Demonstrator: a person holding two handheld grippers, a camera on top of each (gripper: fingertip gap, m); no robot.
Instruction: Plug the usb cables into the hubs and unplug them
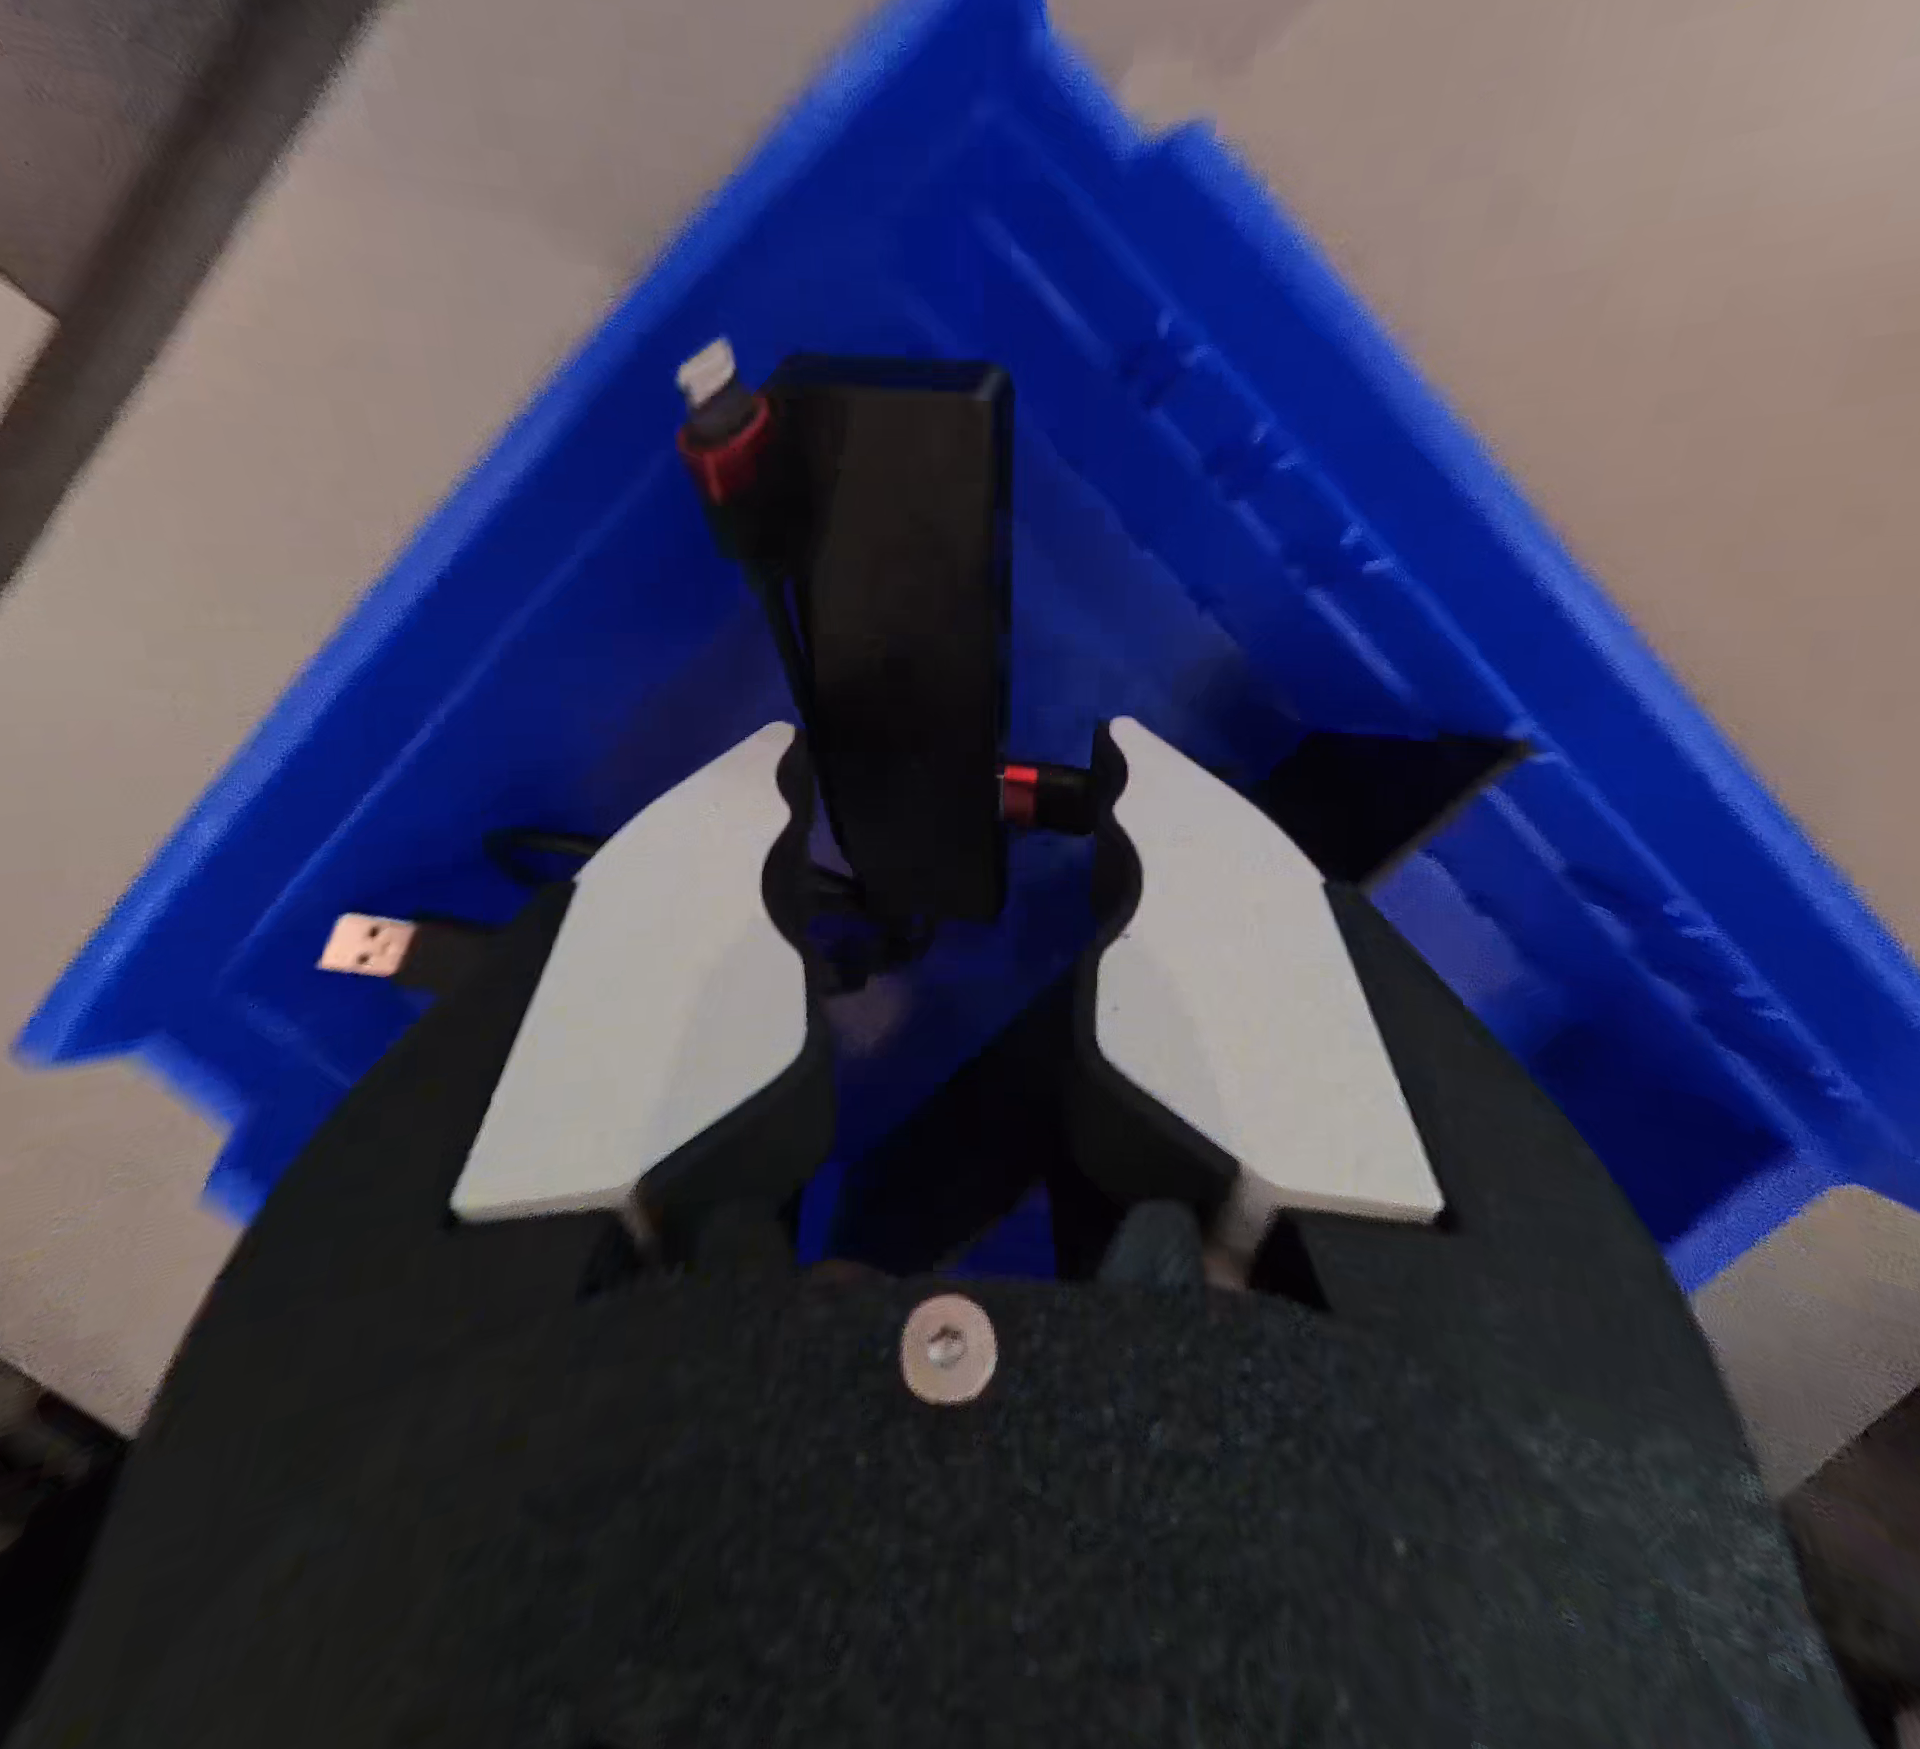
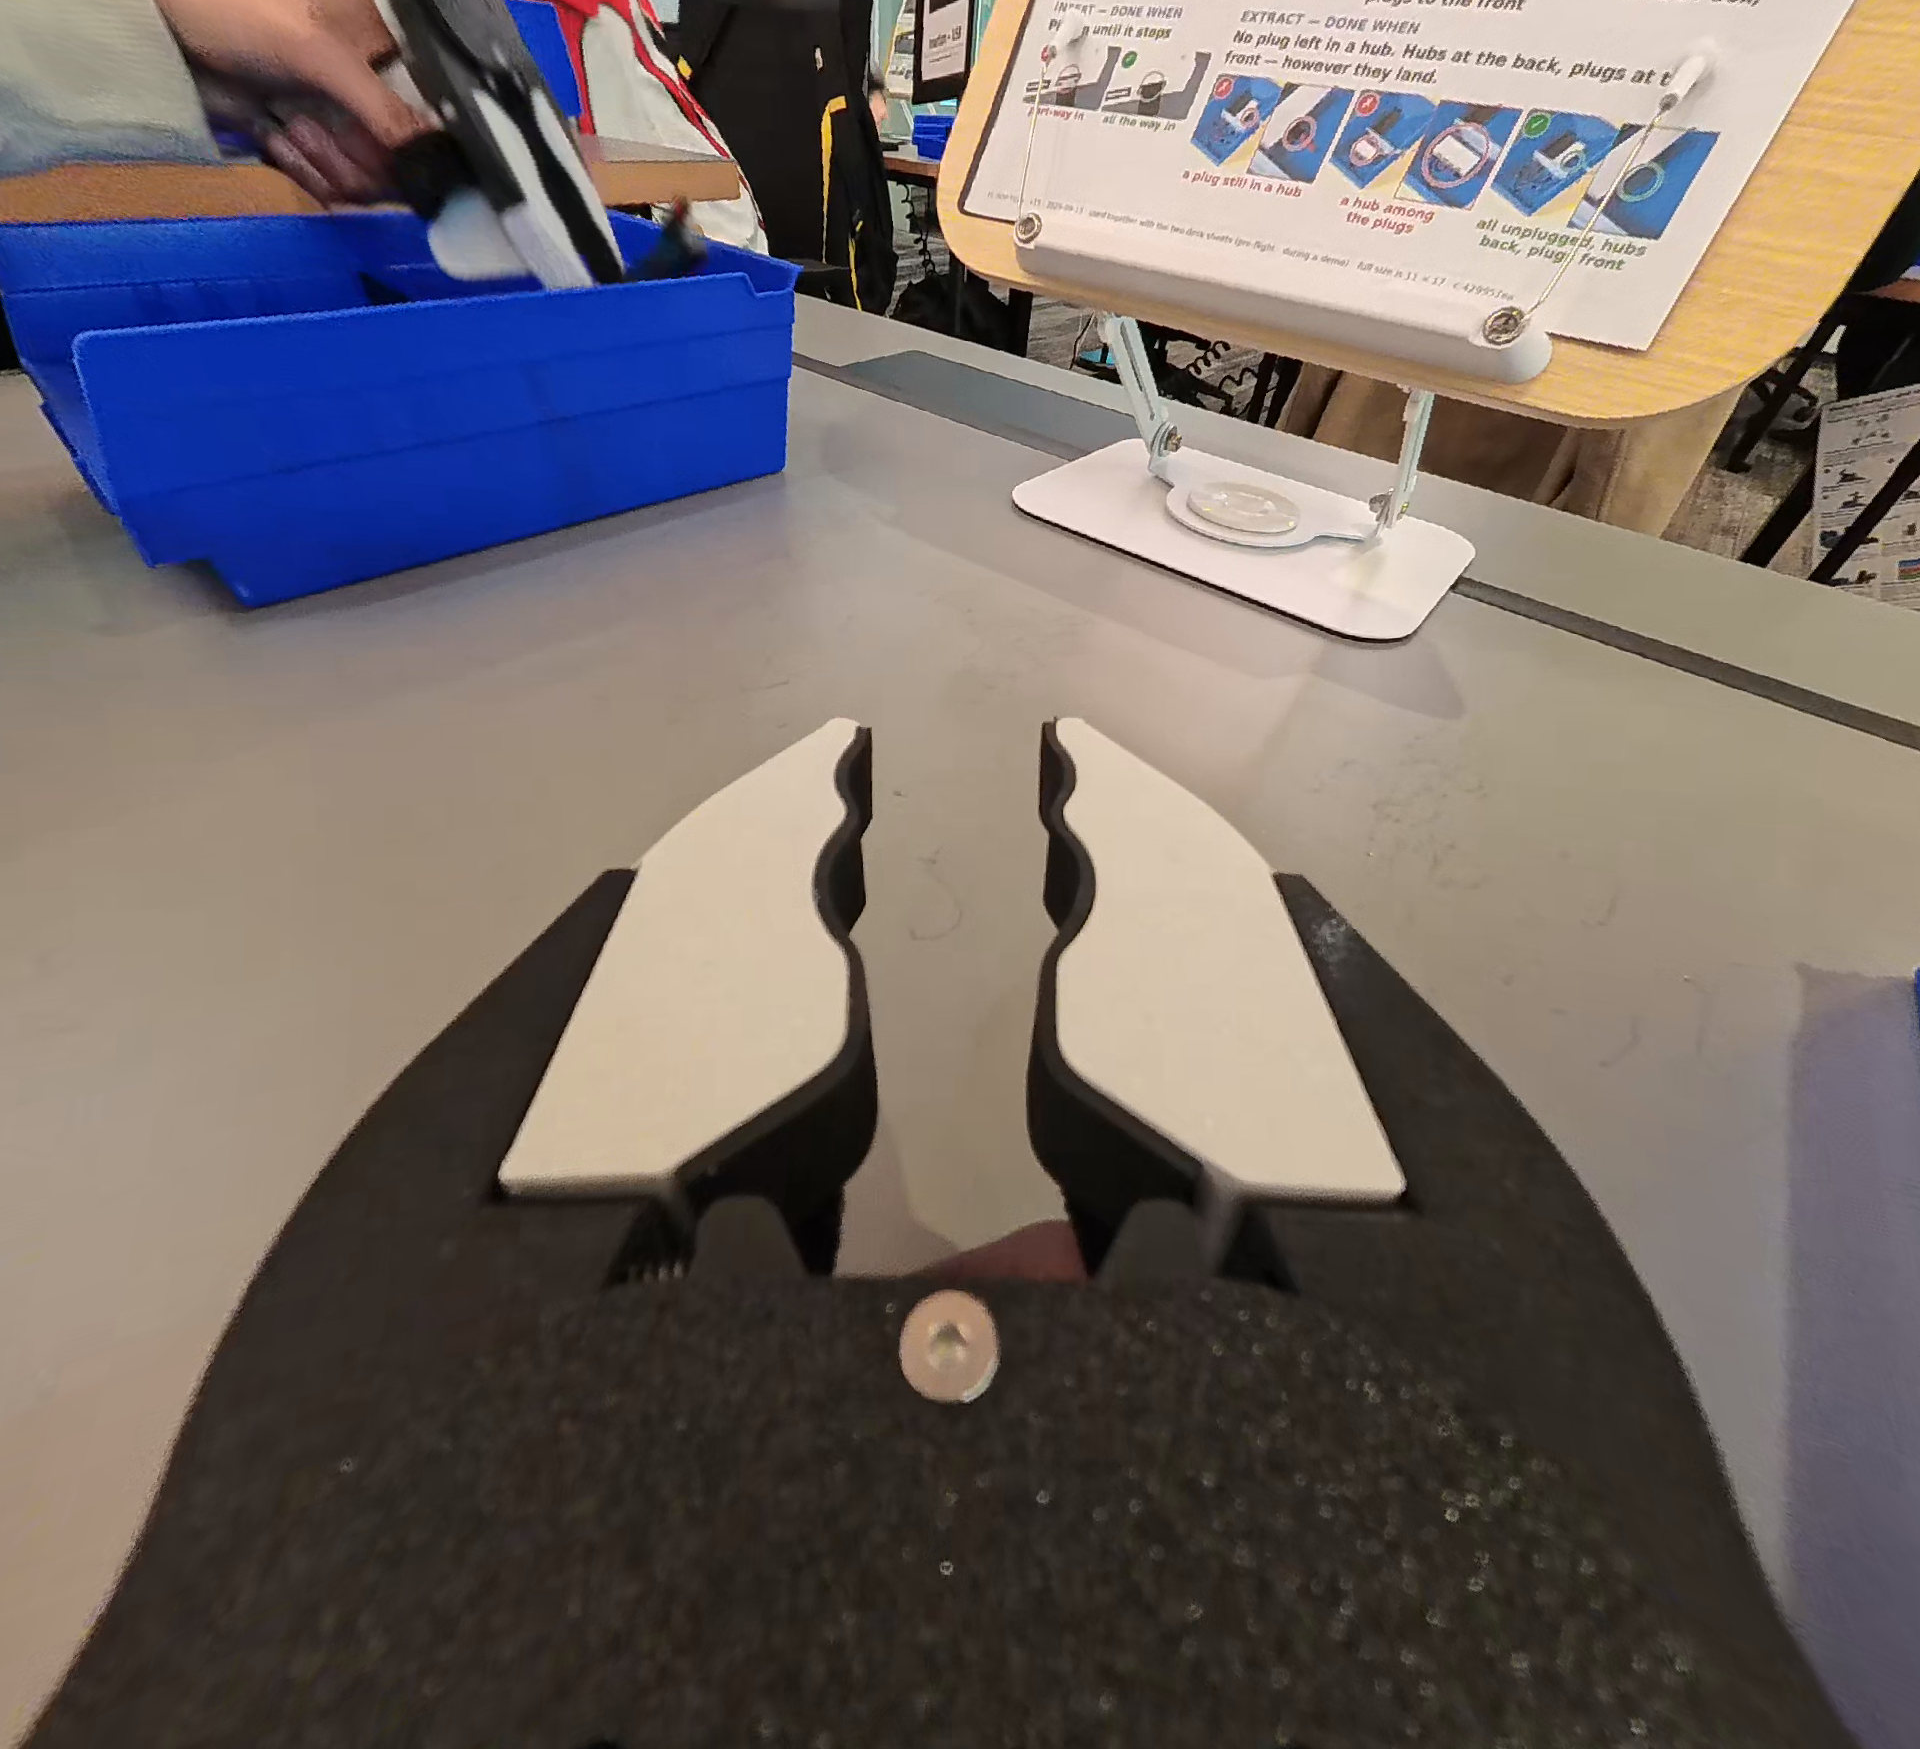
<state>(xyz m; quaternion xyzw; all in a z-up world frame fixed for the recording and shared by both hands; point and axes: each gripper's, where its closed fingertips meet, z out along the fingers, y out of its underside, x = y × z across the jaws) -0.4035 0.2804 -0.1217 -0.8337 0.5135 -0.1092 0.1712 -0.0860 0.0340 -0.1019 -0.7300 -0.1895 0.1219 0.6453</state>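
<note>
In the left wrist view my left gripper point(image 1: 945, 743) is over a blue bin point(image 1: 582, 681). Its fingers hold a long black USB hub point(image 1: 904, 619) between them. A red and black plug point(image 1: 1039, 790) sticks out of the hub's right side and touches the right finger. A red-collared cable end point(image 1: 722, 421) lies along the hub's far left. A USB-A plug point(image 1: 369, 946) shows at the left. The hub looks sharp while the bin is blurred. My right gripper point(image 2: 956, 743) is open and empty over the grey table point(image 2: 1351, 816). The left gripper point(image 2: 520, 234) reaches into the bin point(image 2: 416, 421).
A black divider point(image 1: 1382, 795) stands in the bin right of the gripper. A white stand with an instruction sheet point(image 2: 1299, 89) stands on the table at the back right, its base point(image 2: 1247, 536) ahead of my right gripper. A blue edge point(image 2: 1914, 1003) shows at far right.
</note>
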